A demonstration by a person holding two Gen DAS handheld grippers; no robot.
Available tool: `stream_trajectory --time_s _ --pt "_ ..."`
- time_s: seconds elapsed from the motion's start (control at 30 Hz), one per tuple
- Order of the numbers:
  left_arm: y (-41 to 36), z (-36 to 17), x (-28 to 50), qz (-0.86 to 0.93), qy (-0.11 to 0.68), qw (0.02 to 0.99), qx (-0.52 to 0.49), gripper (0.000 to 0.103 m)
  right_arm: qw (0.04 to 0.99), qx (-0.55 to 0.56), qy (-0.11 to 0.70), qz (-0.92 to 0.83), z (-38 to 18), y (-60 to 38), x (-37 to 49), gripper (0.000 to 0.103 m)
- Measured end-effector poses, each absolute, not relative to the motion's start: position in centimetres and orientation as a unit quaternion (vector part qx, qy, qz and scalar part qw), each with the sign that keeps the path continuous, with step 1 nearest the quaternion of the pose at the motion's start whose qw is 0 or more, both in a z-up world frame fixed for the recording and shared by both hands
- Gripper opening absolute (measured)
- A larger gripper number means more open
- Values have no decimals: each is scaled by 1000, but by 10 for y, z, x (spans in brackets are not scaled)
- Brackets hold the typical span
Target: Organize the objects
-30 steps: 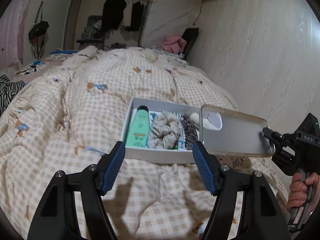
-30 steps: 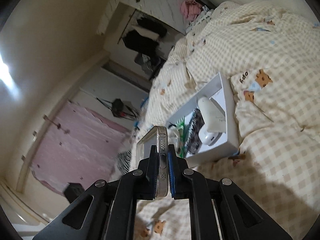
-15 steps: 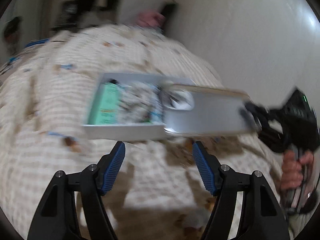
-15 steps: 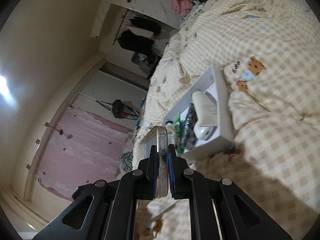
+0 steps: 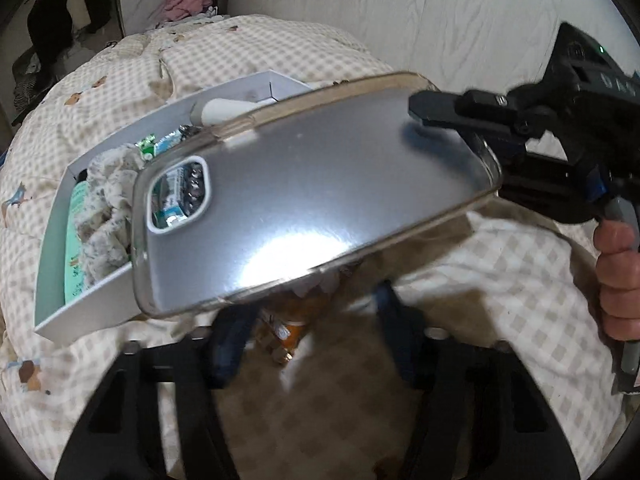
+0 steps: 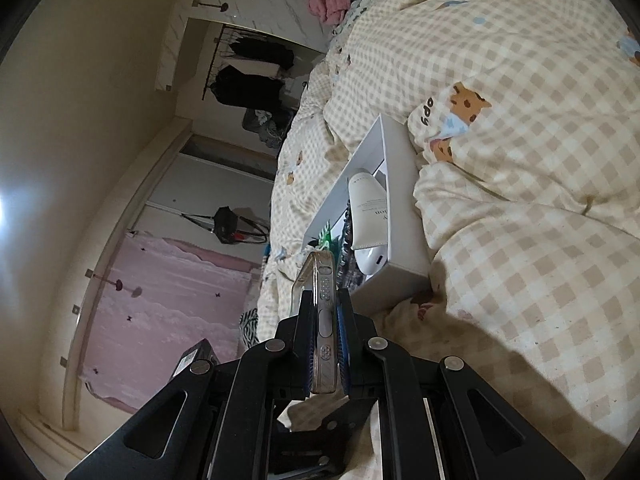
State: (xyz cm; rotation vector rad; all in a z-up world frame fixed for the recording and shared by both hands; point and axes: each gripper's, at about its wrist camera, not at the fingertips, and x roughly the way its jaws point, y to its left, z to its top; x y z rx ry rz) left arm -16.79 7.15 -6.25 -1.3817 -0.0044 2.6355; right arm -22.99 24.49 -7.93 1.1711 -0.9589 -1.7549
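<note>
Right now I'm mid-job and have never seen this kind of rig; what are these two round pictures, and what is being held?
No robot here: a person carries a hand-held gripper in each hand, each with a fisheye camera looking along its fingers. The left camera's picture shows the left hand-held gripper, blurred; its jaws have just been closing, apparently around a small orange item on the checked quilt. Above it is a clear phone case. The right hand-held gripper is shut on that case; the right camera sees it edge-on. A white box on the quilt holds a green tube, a white tube, a fabric scrunchie and more.
</note>
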Motion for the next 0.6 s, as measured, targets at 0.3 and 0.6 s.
stream_trajectory --time_s 0.3,0.6 --pt "68 -54 -147 897 0 52 -439 10 414 462 -378 -687 -73 241 -230 10" --pt "64 -42 -130 907 18 11 -420 7 418 462 -391 -677 -77 234 -236 13"
